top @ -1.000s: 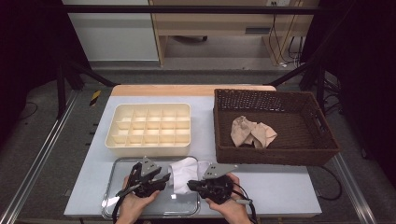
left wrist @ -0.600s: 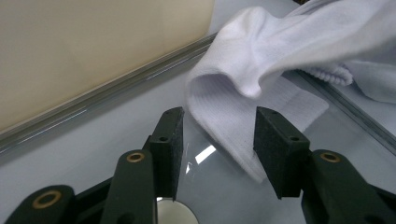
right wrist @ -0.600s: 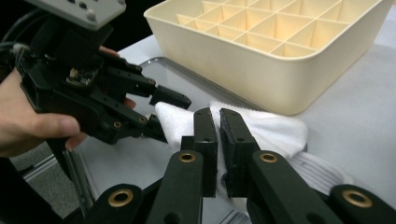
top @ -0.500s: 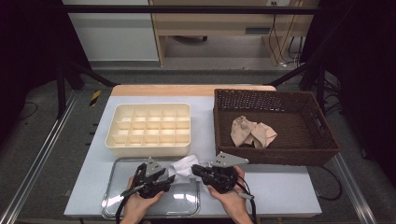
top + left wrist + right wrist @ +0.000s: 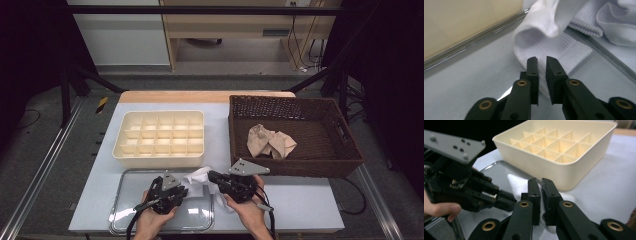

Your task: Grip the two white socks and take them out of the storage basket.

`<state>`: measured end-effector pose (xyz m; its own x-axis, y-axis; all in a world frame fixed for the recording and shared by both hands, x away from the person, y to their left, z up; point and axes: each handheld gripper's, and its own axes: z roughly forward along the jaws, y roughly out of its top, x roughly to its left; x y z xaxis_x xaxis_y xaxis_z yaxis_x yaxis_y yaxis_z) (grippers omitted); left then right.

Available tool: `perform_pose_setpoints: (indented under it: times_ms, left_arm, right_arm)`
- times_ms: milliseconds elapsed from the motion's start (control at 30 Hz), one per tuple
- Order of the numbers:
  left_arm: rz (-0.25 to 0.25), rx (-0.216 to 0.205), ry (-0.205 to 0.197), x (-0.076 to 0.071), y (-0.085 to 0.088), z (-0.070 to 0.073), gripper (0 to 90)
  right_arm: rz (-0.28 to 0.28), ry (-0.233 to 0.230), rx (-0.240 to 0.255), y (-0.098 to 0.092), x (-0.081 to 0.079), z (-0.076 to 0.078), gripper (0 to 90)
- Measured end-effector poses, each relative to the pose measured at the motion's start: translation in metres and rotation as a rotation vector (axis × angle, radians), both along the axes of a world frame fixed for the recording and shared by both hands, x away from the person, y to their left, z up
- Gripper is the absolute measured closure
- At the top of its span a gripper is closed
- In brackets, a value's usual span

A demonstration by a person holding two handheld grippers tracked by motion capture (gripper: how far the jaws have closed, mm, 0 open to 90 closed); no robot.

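The high view looks down over my table, while both my gripper views sit close, sharing the white sock (image 5: 554, 47).

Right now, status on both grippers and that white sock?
Left gripper jaws just closed, pinching the white sock over the metal tray. Right gripper shut on the same sock. Divided box close behind; nothing blocking.

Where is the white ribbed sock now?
In the high view the white ribbed sock lies at the metal tray's upper right corner, below the cream divided box.
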<state>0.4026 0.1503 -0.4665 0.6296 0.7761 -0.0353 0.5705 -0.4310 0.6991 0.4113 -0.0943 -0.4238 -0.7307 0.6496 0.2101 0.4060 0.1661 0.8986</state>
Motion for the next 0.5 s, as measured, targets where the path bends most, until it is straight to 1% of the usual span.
perform_pose_setpoints:
  times_ms: [67,133,167,200,300,400,433,467,500]
  left_arm:
    - [-0.016,-0.003,0.003,0.000,0.002,0.000,83.4]
    - [-0.031,-0.006,0.018,-0.001,0.006,0.002,85.4]
    - [-0.040,-0.006,0.027,-0.002,0.010,0.003,86.3]
    - [-0.056,-0.001,0.032,-0.003,0.013,0.003,86.6]
    - [-0.090,0.023,0.047,-0.007,0.029,0.005,86.9]
    - [-0.099,0.041,0.053,-0.010,0.043,0.007,87.1]
    - [-0.112,0.039,0.058,-0.011,0.047,0.007,87.1]
    - [-0.124,0.045,0.064,-0.011,0.050,0.008,87.1]
    - [-0.120,0.055,0.054,-0.013,0.054,0.008,87.1]
  right_arm:
    - [-0.009,-0.006,0.010,-0.003,0.000,0.003,85.9]
    - [-0.025,-0.008,0.021,-0.006,0.001,0.005,85.9]
    - [-0.033,-0.008,0.018,-0.008,0.001,0.005,85.9]
    - [-0.043,-0.010,0.018,-0.010,0.001,0.005,85.9]
    - [-0.049,0.001,0.017,-0.012,0.003,0.005,85.9]
    - [-0.050,0.017,0.016,-0.010,0.004,0.004,85.9]
    - [-0.042,0.022,0.008,-0.008,0.005,0.004,85.9]
    - [-0.044,0.017,0.007,-0.007,0.005,0.004,85.9]
    - [-0.041,0.022,0.006,-0.005,0.006,0.004,85.9]
